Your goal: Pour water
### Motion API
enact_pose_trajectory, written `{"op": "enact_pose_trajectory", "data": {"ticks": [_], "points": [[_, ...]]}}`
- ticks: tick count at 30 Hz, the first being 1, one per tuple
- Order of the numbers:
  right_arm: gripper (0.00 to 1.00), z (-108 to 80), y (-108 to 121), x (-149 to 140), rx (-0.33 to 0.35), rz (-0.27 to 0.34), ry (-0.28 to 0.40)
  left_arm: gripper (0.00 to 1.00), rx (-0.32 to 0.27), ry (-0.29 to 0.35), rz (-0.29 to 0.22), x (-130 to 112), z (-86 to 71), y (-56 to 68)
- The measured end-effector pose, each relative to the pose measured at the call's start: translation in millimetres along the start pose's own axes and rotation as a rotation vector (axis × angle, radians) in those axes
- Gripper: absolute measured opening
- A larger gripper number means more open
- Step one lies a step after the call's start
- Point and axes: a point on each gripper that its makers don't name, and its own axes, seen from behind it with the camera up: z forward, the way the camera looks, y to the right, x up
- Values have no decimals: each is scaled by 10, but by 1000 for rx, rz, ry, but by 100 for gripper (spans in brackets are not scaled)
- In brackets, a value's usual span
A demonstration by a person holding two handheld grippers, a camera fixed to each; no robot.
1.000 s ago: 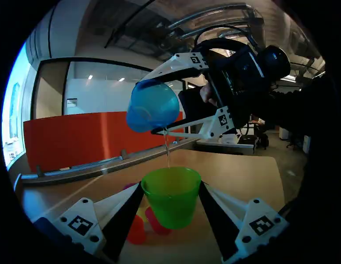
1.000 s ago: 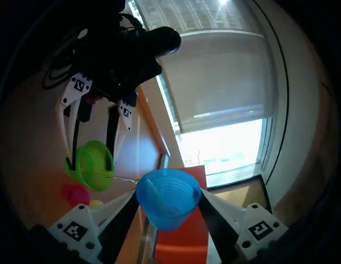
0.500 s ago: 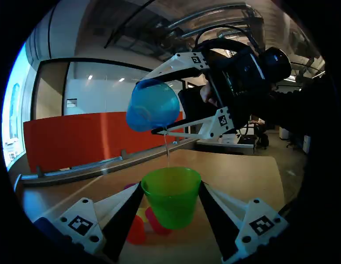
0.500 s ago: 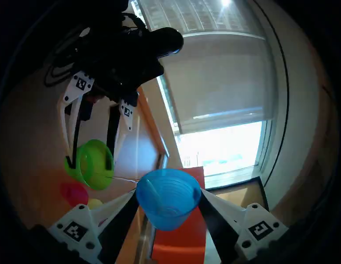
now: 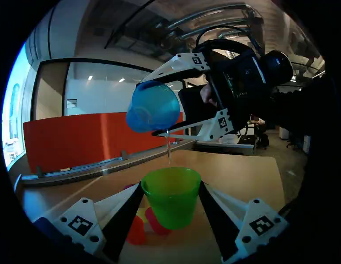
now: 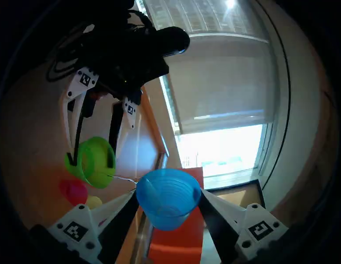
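Water (image 5: 168, 152) runs in a thin stream from the tilted blue cup (image 5: 152, 107), clamped between both fingers of the right tool (image 6: 168, 193), into the upright green cup (image 5: 171, 202) just below that tool, gripped between both fingers of the left tool (image 5: 170, 185) over the worktop (image 5: 245, 171).

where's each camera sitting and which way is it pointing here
Left gripper view: on the left gripper, low over the table, facing level across it; its fingers clamp the green cup.
Right gripper view: on the right gripper, raised and rolled sideways, facing a bright window; its fingers clamp the tilted blue cup.
Shared: both cups, both grippers, and the thin water stream falling into the green cup.
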Motion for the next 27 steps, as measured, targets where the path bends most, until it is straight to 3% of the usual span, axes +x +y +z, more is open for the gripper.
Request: {"op": "enact_pose_trajectory", "data": {"ticks": [27], "points": [[91,-2,-23,105,-3,-55,3,87,0,3,-2,-6,-6,-3]]}}
